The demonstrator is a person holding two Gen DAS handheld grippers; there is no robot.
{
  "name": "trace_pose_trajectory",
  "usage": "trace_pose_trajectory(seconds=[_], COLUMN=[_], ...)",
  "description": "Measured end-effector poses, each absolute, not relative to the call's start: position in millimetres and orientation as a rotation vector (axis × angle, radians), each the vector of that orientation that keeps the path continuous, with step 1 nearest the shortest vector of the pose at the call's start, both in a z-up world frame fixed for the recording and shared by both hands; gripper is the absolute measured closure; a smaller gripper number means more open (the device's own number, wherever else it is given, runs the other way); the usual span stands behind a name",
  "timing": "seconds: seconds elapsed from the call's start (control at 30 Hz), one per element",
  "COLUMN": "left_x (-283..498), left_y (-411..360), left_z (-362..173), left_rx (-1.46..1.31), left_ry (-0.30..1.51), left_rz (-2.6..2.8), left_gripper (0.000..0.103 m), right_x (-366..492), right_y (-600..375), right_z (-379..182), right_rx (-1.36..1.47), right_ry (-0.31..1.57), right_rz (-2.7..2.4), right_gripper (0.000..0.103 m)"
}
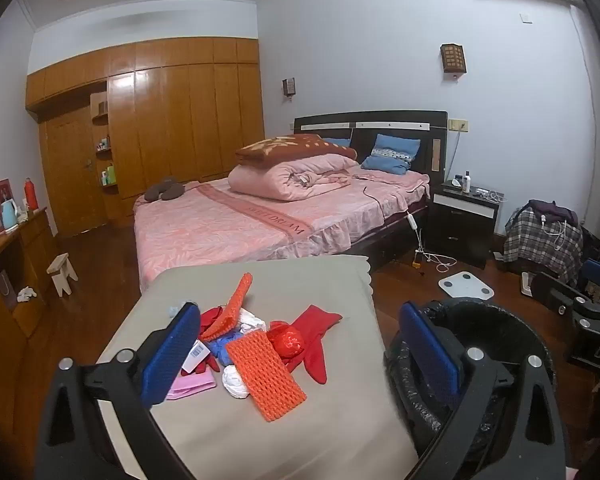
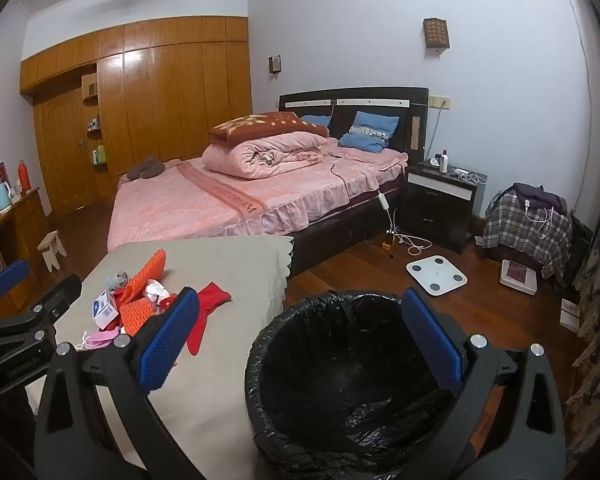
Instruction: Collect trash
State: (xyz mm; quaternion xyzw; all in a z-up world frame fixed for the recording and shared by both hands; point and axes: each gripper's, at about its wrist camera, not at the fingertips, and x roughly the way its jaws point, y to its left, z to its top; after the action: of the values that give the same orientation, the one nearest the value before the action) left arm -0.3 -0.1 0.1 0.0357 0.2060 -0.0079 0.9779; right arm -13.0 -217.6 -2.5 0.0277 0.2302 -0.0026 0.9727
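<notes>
A pile of trash lies on a table with a beige cloth (image 1: pixel 300 420): an orange foam net (image 1: pixel 266 376), a second orange net (image 1: pixel 230 308), a red glove (image 1: pixel 314 338), a white wad (image 1: pixel 236 382), a pink piece (image 1: pixel 190 386) and a small white box (image 2: pixel 104 306). A trash bin with a black liner (image 2: pixel 340 380) stands right of the table; it also shows in the left wrist view (image 1: pixel 480 344). My left gripper (image 1: pixel 300 356) is open above the pile, holding nothing. My right gripper (image 2: pixel 300 336) is open over the bin's near rim, empty.
A bed with pink covers (image 1: pixel 260 216) stands behind the table. A white scale (image 2: pixel 436 274) lies on the wooden floor by a black nightstand (image 2: pixel 440 200). A plaid-covered bundle (image 2: pixel 528 224) sits at the right. A small stool (image 1: pixel 62 272) and a wooden sideboard (image 1: pixel 4 264) are at the left.
</notes>
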Motion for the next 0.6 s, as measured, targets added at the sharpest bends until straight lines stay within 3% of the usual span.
trace_pose_trajectory(seconds=[0.6], left_x=[0.0], left_y=[0.1], left_z=[0.0], left_rx=[0.075], left_ry=[0.423], left_rz=[-0.013], left_gripper=[0.006], right_x=[-12.3], right_y=[-217.2], right_z=[-2.3], right_rx=[0.059], right_ry=[0.47], right_rz=[-0.005], right_gripper=[0.005])
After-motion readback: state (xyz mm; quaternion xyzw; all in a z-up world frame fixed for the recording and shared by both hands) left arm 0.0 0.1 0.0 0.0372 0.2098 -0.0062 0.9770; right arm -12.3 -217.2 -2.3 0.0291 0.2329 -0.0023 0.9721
